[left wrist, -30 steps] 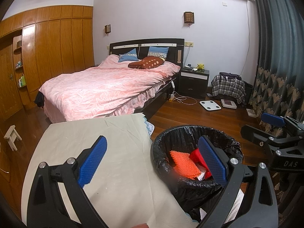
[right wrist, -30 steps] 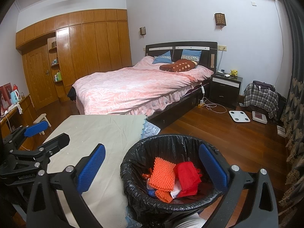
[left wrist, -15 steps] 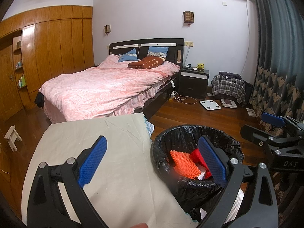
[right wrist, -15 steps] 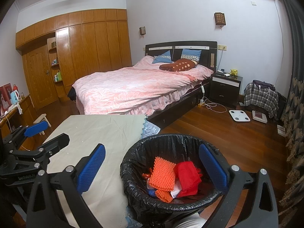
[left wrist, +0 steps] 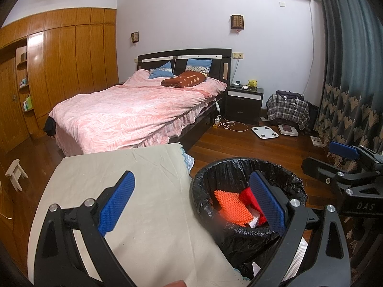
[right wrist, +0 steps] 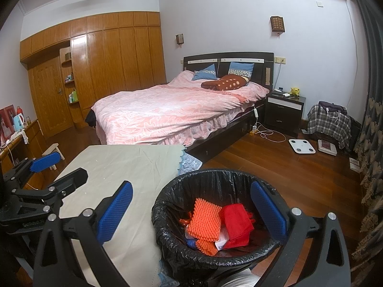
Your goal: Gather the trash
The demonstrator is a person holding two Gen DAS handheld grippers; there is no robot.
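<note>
Nothing changed since before, left claw [left wrist: 191, 201] and right claw [right wrist: 191, 208] both spread empty, bin [right wrist: 167, 229] unmoved

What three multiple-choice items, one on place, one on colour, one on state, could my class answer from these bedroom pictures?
1. Where does the bin stand?
A. on the bed
B. beside the cloth-covered table
C. on the nightstand

2. What colour is the bin's liner?
A. white
B. blue
C. black

3. How is the right hand-held gripper?
A. open and empty
B. shut on a red cloth
C. shut on the liner

Answers: 1 B, the bin's rim sits next to the edge of the table; 2 C, black plastic folds over the rim; 3 A, its blue fingers stand wide apart with nothing between them, while the red cloth lies in the bin.
</note>
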